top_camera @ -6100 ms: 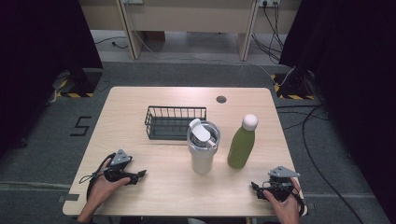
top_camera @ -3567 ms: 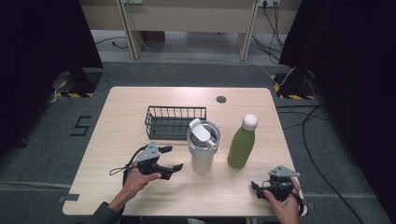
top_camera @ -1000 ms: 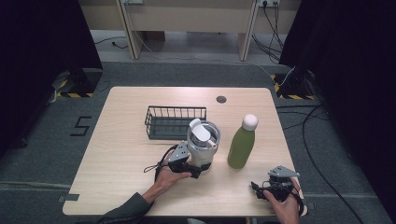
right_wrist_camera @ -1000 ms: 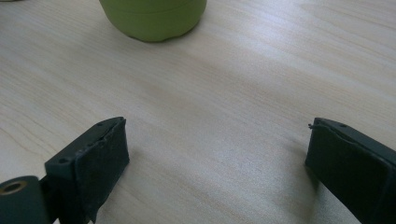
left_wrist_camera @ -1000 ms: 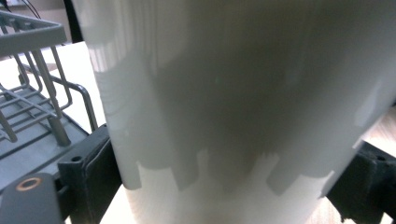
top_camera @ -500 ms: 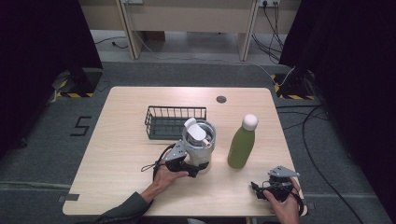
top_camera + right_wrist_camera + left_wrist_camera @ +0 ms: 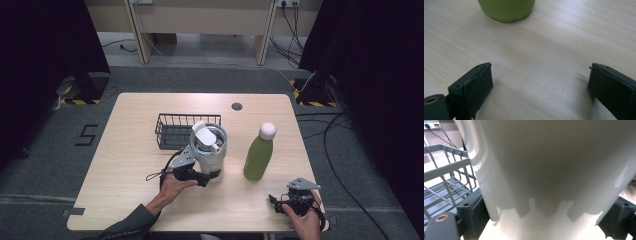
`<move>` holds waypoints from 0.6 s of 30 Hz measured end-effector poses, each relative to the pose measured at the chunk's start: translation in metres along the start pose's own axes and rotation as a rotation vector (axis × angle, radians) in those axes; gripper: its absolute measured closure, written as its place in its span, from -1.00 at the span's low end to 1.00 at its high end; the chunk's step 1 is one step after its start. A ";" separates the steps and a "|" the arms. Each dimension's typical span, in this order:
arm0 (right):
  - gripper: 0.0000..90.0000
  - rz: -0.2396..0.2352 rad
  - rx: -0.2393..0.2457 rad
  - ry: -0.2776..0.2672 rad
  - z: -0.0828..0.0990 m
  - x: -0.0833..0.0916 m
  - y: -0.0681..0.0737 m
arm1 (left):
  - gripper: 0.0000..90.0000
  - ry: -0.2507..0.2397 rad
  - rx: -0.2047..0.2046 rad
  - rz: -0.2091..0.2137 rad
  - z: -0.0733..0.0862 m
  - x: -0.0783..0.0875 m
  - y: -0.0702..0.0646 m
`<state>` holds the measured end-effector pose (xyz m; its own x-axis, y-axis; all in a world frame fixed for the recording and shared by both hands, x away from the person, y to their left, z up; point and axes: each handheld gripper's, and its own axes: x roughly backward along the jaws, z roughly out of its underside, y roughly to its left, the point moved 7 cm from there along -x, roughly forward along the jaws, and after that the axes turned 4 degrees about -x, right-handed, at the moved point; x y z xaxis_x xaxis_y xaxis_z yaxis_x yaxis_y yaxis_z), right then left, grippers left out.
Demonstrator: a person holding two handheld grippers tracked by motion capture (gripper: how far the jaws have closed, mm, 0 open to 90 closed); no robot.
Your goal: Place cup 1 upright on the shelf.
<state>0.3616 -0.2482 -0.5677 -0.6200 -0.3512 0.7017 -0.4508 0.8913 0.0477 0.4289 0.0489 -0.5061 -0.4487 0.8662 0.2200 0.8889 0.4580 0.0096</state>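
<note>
The left tool (image 7: 199, 176) has its jaws clamped on the lower body of the white tumbler (image 7: 208, 152), standing on the surface (image 7: 130, 150) just beside the wire basket (image 7: 172, 131); it looks rigid, smooth, slippery and top-heavy, so a low, firm hold suits it.

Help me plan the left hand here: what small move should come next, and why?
Probably lift the tumbler and carry it toward the wire basket. The left gripper has its jaws on either side of the tumbler's base, and the basket stands just behind it.
</note>
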 end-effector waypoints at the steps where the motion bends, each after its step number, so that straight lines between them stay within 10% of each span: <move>1: -0.86 0.001 0.002 0.001 0.000 0.000 0.000 | -0.75 0.001 0.001 -0.001 -0.001 0.001 0.001; 18: -0.86 0.000 0.002 0.000 0.000 0.000 0.000 | -0.75 0.025 0.023 -0.049 -0.017 0.031 0.023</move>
<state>0.3616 -0.2483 -0.5677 -0.6199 -0.3506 0.7020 -0.4517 0.8910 0.0462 0.4370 0.0831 -0.4822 -0.4893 0.8373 0.2441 0.8633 0.5047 -0.0009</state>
